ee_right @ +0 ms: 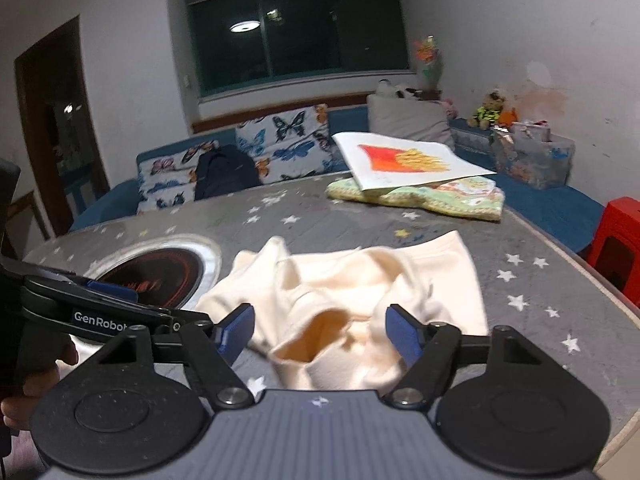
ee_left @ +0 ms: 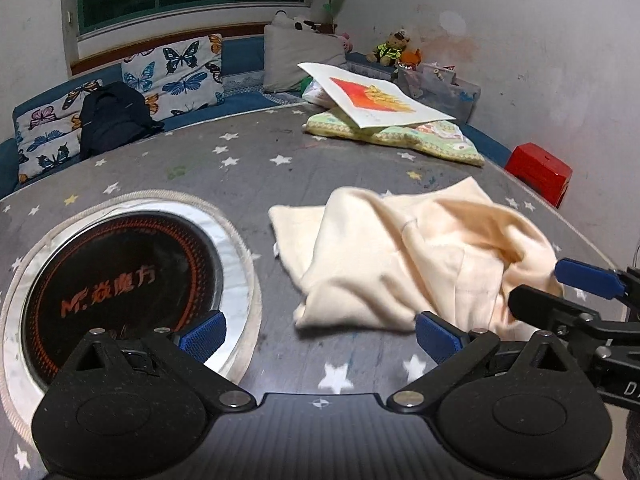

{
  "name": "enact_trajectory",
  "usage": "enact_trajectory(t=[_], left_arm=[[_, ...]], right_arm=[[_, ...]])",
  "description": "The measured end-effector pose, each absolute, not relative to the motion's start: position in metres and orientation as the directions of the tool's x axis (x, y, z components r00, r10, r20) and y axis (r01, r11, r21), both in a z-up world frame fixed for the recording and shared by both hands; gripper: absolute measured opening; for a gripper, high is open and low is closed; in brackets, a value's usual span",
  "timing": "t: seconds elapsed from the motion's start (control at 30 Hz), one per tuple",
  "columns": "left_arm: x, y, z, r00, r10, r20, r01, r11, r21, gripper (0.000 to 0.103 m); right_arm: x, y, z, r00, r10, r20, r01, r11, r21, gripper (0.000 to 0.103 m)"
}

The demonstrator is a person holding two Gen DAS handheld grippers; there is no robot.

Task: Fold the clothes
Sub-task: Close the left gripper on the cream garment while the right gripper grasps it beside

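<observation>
A crumpled cream garment (ee_left: 400, 256) lies in a heap on the grey star-printed table (ee_left: 248, 148). My left gripper (ee_left: 320, 336) hovers open just before the garment's near-left edge, and nothing sits between its blue pads. In the right wrist view my right gripper (ee_right: 320, 334) is open over the garment (ee_right: 360, 280), with a raised fold of cloth lying between its blue fingers (ee_right: 404, 334). The fingers stand apart and do not pinch the cloth. The right gripper (ee_left: 538, 284) also shows at the right side of the left wrist view, at the garment's right end.
A round black induction hob (ee_left: 120, 280) is set into the table on the left. At the far right lie a folded green patterned cloth (ee_left: 424, 140) and a sheet with a fries drawing (ee_left: 376, 96). A red stool (ee_left: 540, 172), butterfly cushions and a dark backpack (ee_left: 112, 116) lie beyond.
</observation>
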State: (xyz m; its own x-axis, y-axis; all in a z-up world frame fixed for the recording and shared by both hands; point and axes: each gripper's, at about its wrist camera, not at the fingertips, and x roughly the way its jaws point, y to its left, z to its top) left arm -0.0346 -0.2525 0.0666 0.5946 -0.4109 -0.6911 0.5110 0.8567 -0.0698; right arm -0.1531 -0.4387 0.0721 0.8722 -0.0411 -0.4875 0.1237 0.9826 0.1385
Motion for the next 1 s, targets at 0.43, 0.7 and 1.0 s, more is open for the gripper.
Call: enact_trajectory(t=[0.43,0.7,1.0], left_arm=[[0.017,-0.304,0.073,0.531,-0.435,-0.727,0.487,0.859,-0.158,0.094],[0.035,-0.328,0.057,0.479,-0.419,-0.772,0.482,0.860,-0.168,0.062],[0.030,-0.308,0.057,0.505,-0.446,-0.739,0.490,0.853,-0.179,0.019]], right_arm=[[-0.116,-0.483,0.056,0.825,-0.136,-0.549,0.255,0.956,0.147,0.036],[-0.121,-0.492,0.047,0.828,-0.109,-0.551,0.247,0.952,0.183,0.015],[-0.137,-0.492,0.049,0.841,-0.095,-0.533,0.239,0.948,0.208,0.009]])
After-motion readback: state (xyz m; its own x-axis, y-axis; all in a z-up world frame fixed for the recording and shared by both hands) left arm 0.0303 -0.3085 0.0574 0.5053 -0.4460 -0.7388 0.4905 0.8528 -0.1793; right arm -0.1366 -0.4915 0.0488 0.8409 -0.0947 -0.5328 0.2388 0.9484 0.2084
